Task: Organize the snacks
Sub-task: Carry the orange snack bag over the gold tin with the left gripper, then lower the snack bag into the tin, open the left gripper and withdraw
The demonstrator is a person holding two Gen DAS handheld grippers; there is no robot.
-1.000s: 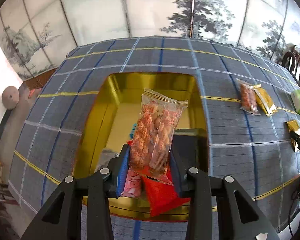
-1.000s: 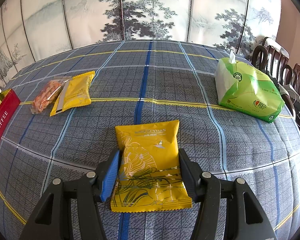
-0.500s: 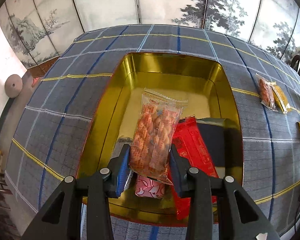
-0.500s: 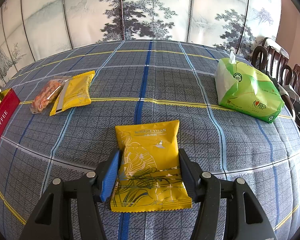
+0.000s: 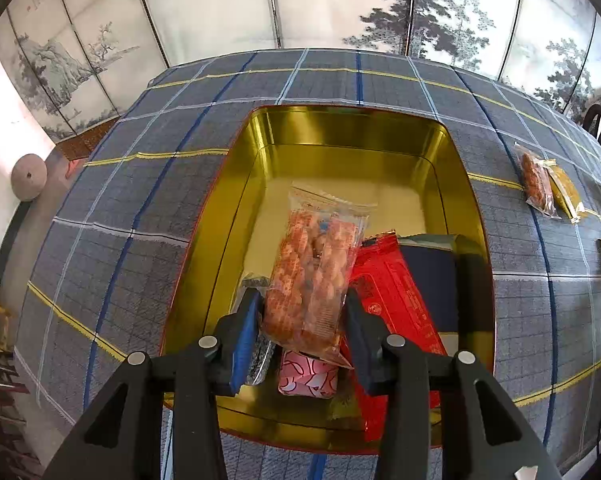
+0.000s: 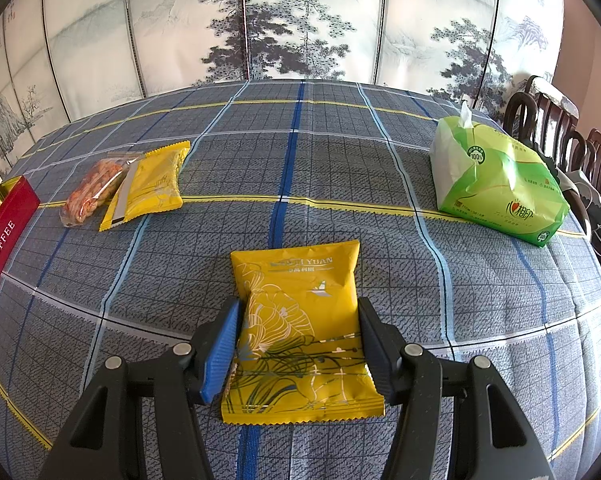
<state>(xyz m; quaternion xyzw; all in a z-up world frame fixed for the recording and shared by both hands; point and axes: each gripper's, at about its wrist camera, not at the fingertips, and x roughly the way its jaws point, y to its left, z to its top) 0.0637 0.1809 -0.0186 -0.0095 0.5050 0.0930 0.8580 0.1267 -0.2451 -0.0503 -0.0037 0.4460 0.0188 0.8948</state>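
Leftward, "TOFFEE" on red tin (image 6: 2,236)

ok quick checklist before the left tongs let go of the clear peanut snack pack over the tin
1. Left tongs shut on the clear orange peanut snack pack: ok.
2. Pack above the open gold metal tin, inside its rim: ok.
3. Bare tin floor beyond the red foil packet and pink wrapped sweet: ok.
4. Pack's height above the tin floor: cannot tell.
5. Right tongs grip on the yellow foil snack packet, lying on the blue checked tablecloth: ok.
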